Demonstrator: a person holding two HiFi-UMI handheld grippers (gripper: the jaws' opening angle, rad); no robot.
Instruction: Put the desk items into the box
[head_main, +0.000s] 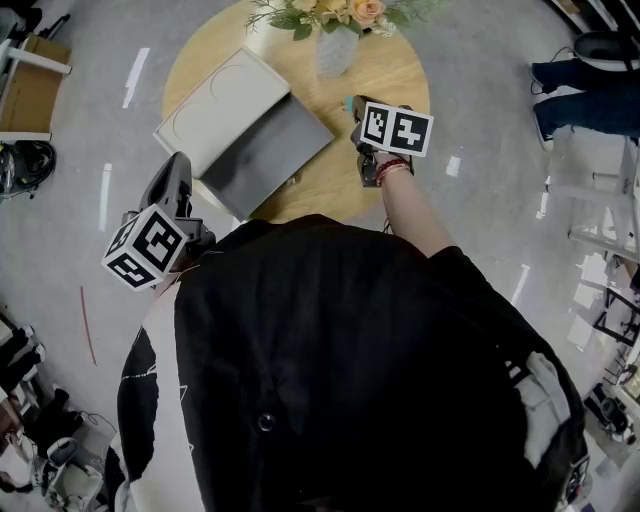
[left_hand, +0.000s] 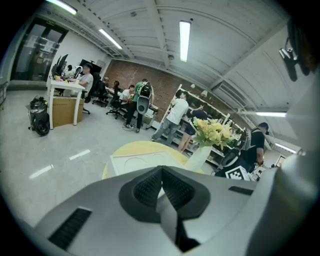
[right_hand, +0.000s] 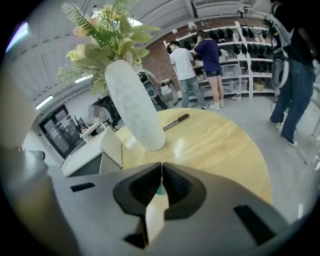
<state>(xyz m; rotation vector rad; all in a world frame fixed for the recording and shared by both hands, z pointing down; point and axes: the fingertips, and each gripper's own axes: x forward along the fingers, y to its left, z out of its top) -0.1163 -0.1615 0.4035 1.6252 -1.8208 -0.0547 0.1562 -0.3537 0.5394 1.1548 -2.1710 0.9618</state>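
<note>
Your right gripper had its jaws drawn nearly together on a small pale item with a teal end, pinched just behind the fingertips, the teal end showing between the pads and the pale body running back toward the palm. It looked light and stiff, so a modest squeeze should have carried it, but it was thin and probably smooth (a tilt of the wrist could let it slide), and a hold nearer its middle would have been safer than one at the tip. The open white box with a grey inside lay to the left of those fingers on the round light wooden table, close by, with its lid folded flat beyond it. Straight ahead of the fingertips stood the tall frosted white vase of flowers, likely fragile and top-heavy, so you would have wanted to swing wide of it. A slim dark pen lay beyond the vase, well apart from the fingers. Your left gripper had its pads pressed together with nothing between them, short of the table edge.
</note>
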